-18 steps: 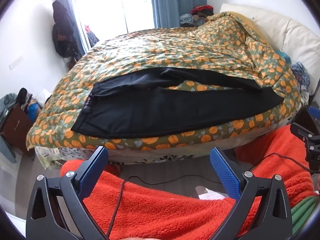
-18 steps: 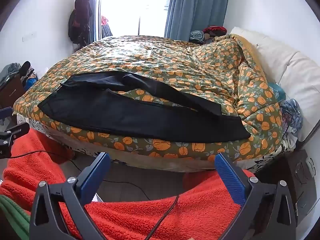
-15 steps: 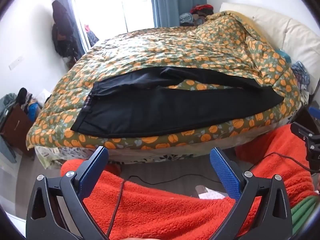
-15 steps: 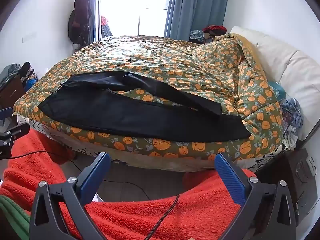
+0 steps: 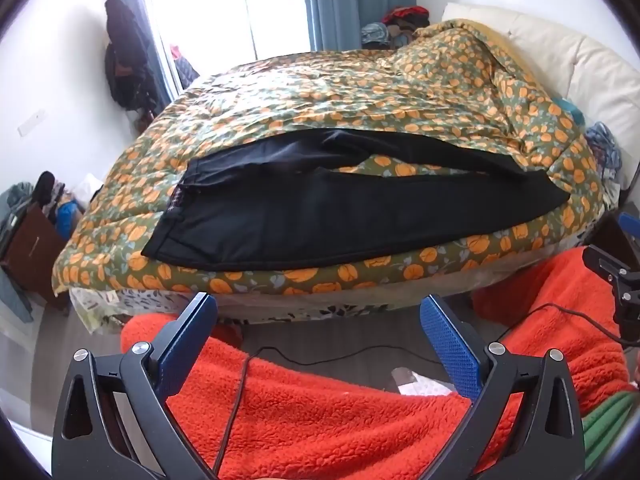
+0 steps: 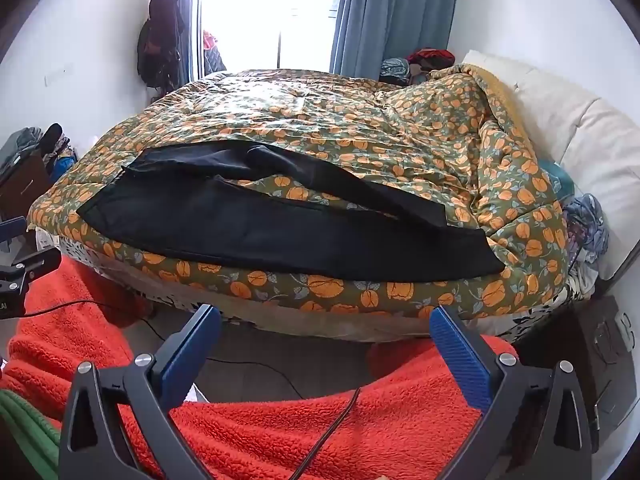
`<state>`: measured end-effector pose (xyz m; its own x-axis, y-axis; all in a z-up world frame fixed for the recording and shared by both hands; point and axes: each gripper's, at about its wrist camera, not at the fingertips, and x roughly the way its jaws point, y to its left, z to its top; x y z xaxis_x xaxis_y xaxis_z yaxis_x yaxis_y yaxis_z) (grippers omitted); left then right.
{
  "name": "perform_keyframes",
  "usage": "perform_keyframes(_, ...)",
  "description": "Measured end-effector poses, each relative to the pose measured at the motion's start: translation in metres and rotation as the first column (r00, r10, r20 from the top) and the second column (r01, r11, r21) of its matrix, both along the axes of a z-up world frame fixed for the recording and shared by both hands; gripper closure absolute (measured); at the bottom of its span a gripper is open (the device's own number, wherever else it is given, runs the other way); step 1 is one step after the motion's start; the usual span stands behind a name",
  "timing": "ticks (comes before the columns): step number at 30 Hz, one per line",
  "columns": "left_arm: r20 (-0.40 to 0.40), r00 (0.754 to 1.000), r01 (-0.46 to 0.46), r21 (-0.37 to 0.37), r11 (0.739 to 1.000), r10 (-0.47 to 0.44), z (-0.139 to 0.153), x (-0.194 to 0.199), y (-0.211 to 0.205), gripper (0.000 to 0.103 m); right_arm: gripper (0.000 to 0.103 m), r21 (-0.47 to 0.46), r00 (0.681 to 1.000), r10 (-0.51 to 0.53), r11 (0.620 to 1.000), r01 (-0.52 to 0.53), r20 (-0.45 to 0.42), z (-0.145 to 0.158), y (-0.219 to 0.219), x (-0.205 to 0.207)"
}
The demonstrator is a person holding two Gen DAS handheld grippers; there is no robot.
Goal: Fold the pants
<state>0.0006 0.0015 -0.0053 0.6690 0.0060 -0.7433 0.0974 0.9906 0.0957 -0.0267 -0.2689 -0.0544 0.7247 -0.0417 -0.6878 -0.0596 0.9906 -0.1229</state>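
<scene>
Black pants (image 5: 320, 216) lie spread on the bed near its front edge, waistband to the left and both legs running right, with a gap of quilt between the legs. They also show in the right wrist view (image 6: 280, 224). My left gripper (image 5: 318, 308) is open and empty, held back from the bed above orange fleece. My right gripper (image 6: 326, 320) is open and empty too, also short of the bed edge. Part of the right gripper shows at the right edge of the left wrist view (image 5: 616, 280).
The bed carries an orange-flowered green quilt (image 5: 360, 92) bunched up toward the cream headboard (image 5: 580, 60). Orange fleece (image 5: 340, 420) fills the foreground, with a black cable (image 5: 236, 400) across it. A dark nightstand (image 6: 608, 360) stands right, a cluttered dresser (image 5: 28, 240) left.
Both views have shifted very slightly closer to the bed. The pants have not moved and both grippers stay open.
</scene>
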Motion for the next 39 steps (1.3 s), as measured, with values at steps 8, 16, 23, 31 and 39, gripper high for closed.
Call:
perform_keyframes(8, -0.003, 1.000, 0.000, -0.002, 1.000, 0.000, -0.0008, 0.0007, 0.0015, 0.001, 0.000, -0.006, 1.000, 0.004, 1.000, -0.004, -0.003, -0.0006, 0.0036, 0.0012)
perform_keyframes(16, -0.005, 1.000, -0.001, -0.002, 1.000, 0.001, -0.0009, 0.0011, 0.0019, 0.001, 0.000, -0.005, 1.000, 0.004, 1.000, -0.004, -0.004, -0.0010, 0.0035, 0.0011)
perform_keyframes(23, -0.006, 1.000, -0.001, -0.001, 1.000, 0.001, -0.0016, 0.0009, 0.0013, 0.001, 0.000, -0.005, 1.000, 0.003, 1.000, -0.004, -0.004, -0.0012, 0.0033, 0.0012)
perform_keyframes(31, -0.007, 1.000, 0.000, 0.000, 1.000, 0.000, -0.0012, 0.0015, 0.0015, 0.001, 0.000, -0.004, 1.000, 0.003, 1.000, -0.003, -0.006, -0.0017, 0.0034, 0.0012)
perform_keyframes(39, -0.007, 1.000, -0.001, 0.001, 1.000, 0.001, -0.0010, 0.0018, 0.0012, 0.001, 0.000, -0.004, 1.000, 0.004, 1.000, -0.004, -0.006, -0.0016, 0.0026, 0.0012)
